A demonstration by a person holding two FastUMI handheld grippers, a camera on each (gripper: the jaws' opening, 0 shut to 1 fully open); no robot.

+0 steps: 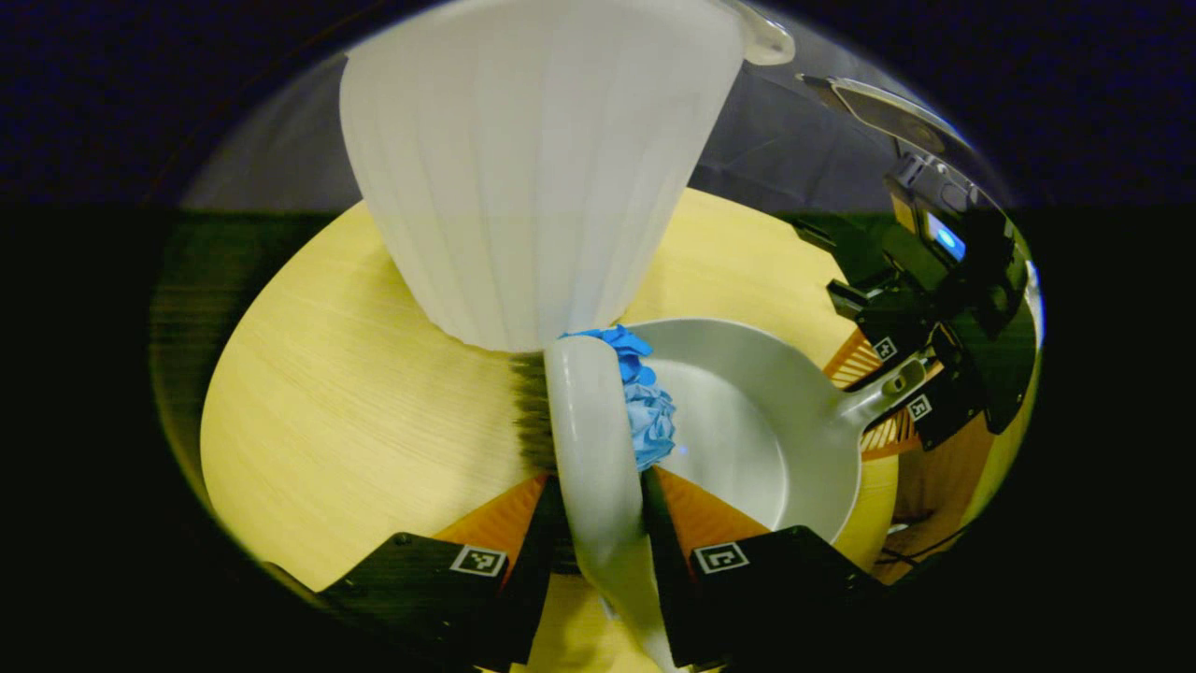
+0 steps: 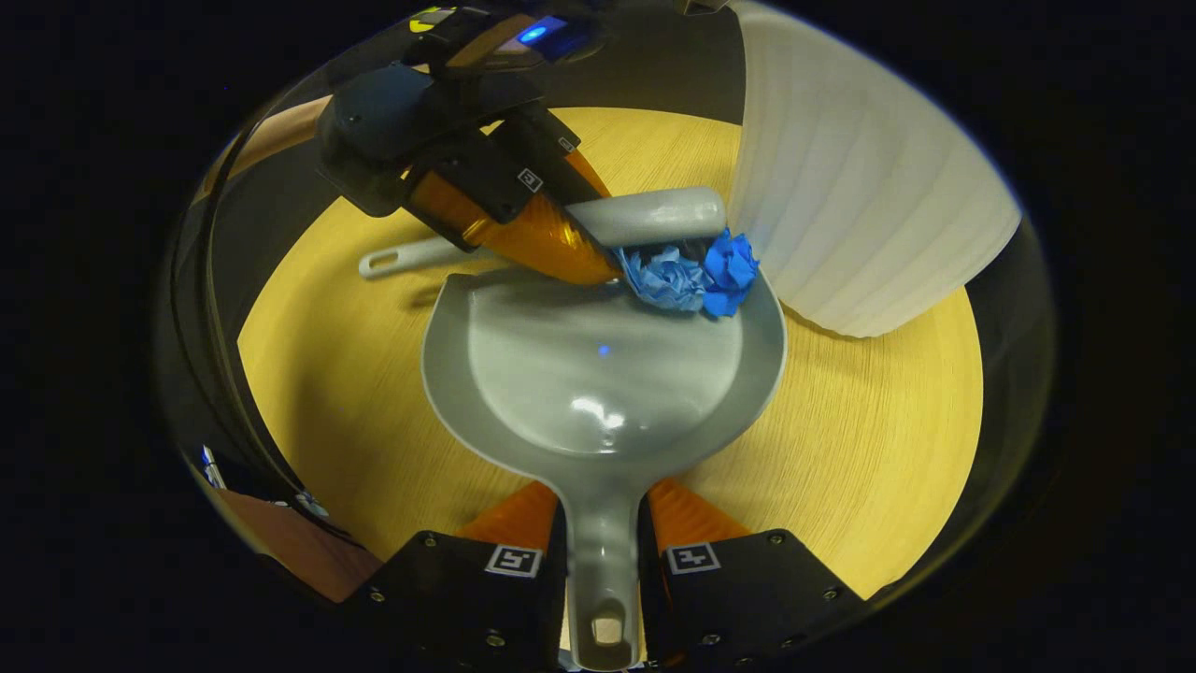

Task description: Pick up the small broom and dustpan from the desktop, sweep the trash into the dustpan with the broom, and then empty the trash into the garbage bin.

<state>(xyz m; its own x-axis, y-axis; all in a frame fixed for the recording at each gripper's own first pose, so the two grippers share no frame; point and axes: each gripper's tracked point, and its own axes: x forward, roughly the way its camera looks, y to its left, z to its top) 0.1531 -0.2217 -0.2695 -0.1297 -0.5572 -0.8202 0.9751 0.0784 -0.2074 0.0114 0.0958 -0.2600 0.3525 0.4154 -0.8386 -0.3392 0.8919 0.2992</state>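
Grey broom (image 1: pixel 598 449) handle pinched in my left gripper (image 1: pixel 598 523), blue paper trash (image 2: pixel 691 273) beside its head at dustpan (image 2: pixel 598 374) lip, my right gripper (image 2: pixel 603 551) clamped on dustpan handle, white bin (image 1: pixel 533 168) just ahead on the wooden desktop (image 1: pixel 355 411)

Our left gripper (image 1: pixel 598 523) and right gripper (image 2: pixel 603 542) each wear black blocky housings with small screws and square black-and-white marker tags; one body shows a glowing blue light.

left gripper (image 1: pixel 598 486): 2 fingers clamped on broom handle (image 1: pixel 598 449) | right gripper (image 2: pixel 603 523): clamped on dustpan handle (image 2: pixel 603 551)
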